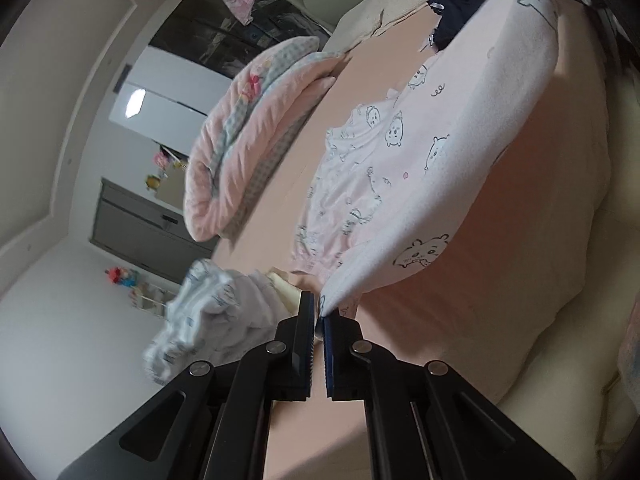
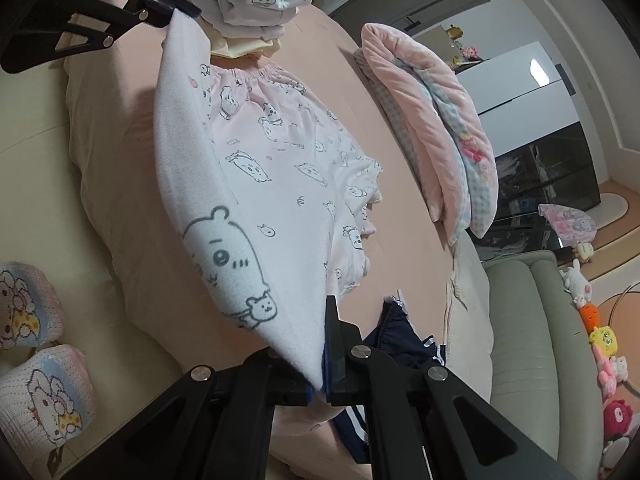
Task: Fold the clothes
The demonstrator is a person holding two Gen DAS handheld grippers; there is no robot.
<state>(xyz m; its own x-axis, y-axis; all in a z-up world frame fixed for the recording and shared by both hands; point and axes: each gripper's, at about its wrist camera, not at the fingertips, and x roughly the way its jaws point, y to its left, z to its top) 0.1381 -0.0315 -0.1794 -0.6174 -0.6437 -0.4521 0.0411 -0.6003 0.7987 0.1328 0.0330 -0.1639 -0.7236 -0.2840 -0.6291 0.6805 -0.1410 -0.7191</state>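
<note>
Left wrist view: we see left gripper (image 1: 320, 312) and right gripper (image 2: 320, 364) each clamped on fuzzy pink printed garment (image 2: 280, 184) stretched above bed (image 1: 500, 272); far hem hidden

From my right wrist view, the pink printed garment (image 2: 256, 184) hides my right gripper's left finger. A navy garment (image 2: 404, 336) sits partly behind the gripper. Plush toys (image 2: 604, 344) run off the right edge.
</note>
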